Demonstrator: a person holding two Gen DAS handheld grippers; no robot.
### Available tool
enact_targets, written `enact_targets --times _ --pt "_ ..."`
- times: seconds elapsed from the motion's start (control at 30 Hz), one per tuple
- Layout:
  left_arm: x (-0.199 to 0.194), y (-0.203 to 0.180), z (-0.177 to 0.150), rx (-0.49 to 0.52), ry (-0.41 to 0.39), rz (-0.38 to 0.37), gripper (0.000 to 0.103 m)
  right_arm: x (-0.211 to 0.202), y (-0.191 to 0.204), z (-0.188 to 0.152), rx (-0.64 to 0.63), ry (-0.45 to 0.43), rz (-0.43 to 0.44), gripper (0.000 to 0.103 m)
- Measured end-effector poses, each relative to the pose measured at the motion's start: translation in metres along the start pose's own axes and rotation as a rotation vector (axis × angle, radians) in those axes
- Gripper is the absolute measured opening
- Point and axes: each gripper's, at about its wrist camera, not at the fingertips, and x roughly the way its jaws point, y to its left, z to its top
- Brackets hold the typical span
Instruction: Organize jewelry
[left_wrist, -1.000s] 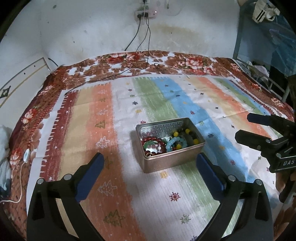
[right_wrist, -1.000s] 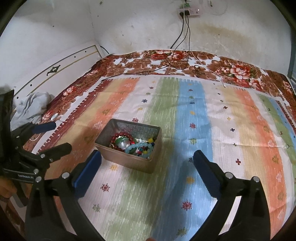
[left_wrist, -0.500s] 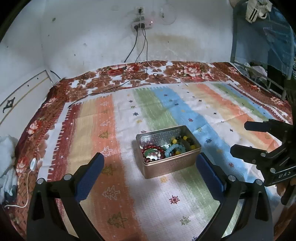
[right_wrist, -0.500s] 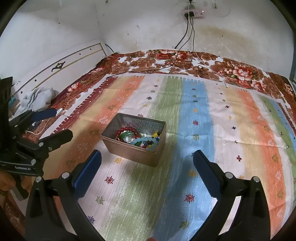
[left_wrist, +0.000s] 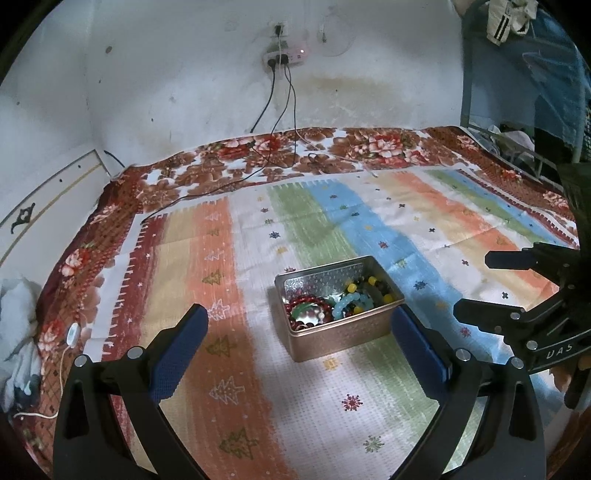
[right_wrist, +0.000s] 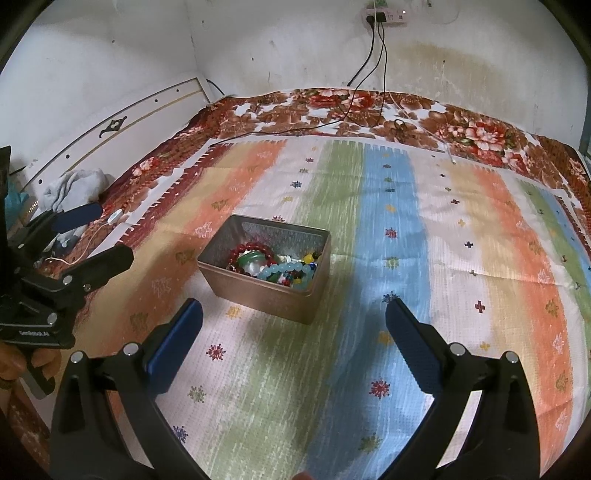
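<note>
A rectangular metal tin stands open on the striped cloth. Inside lie a red bead bracelet, a pale blue bead bracelet, a green piece and yellow and dark beads. My left gripper is open, held back from the tin's near side, with nothing between its blue pads. My right gripper is open too, empty, just short of the tin's near right corner. Each gripper shows in the other's view, the right gripper and the left gripper.
A striped cloth covers a floral blanket on a bed. Cables run from a wall socket onto the blanket. Crumpled grey cloth and a white cord lie at the left edge. A metal rack stands right.
Both grippers have pulled back and tilted upward, so the tin sits lower and a bit farther in each view. Both stay open. The tin has not moved.
</note>
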Motion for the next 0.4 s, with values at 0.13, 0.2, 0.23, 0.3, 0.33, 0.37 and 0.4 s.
enact_targets --times 0.13,0.2,0.23,0.3,0.33,0.37,0.4 --pt "0.0 0.0002 0.0002 -0.002 0.004 -0.001 0.097 0.0007 -0.0001 -0.0004 0.001 0.002 0.003 0.098" --pt "0.0002 0.0004 0.0 -0.006 0.007 -0.002 0.097 0.0013 -0.0001 -0.0002 0.0 0.002 0.002 0.098" --pt "0.0011 0.0007 -0.0006 -0.007 0.01 0.0 0.097 0.0014 -0.0001 -0.0002 0.001 0.002 0.003 0.098" --pt "0.0026 0.0008 -0.0017 -0.006 0.019 -0.002 0.097 0.0013 0.0 -0.0002 0.001 0.002 0.002 0.098" --pt "0.0032 0.0009 -0.0022 -0.007 0.026 -0.006 0.097 0.0014 0.0 -0.0003 0.001 0.002 0.003 0.098" --pt "0.003 0.0011 -0.0028 -0.009 0.029 -0.006 0.097 0.0017 0.0001 -0.0004 0.0 0.002 0.004 0.098" --pt "0.0039 0.0019 -0.0021 -0.011 0.03 -0.007 0.097 0.0013 0.0 -0.0002 0.0 0.002 0.002 0.098"
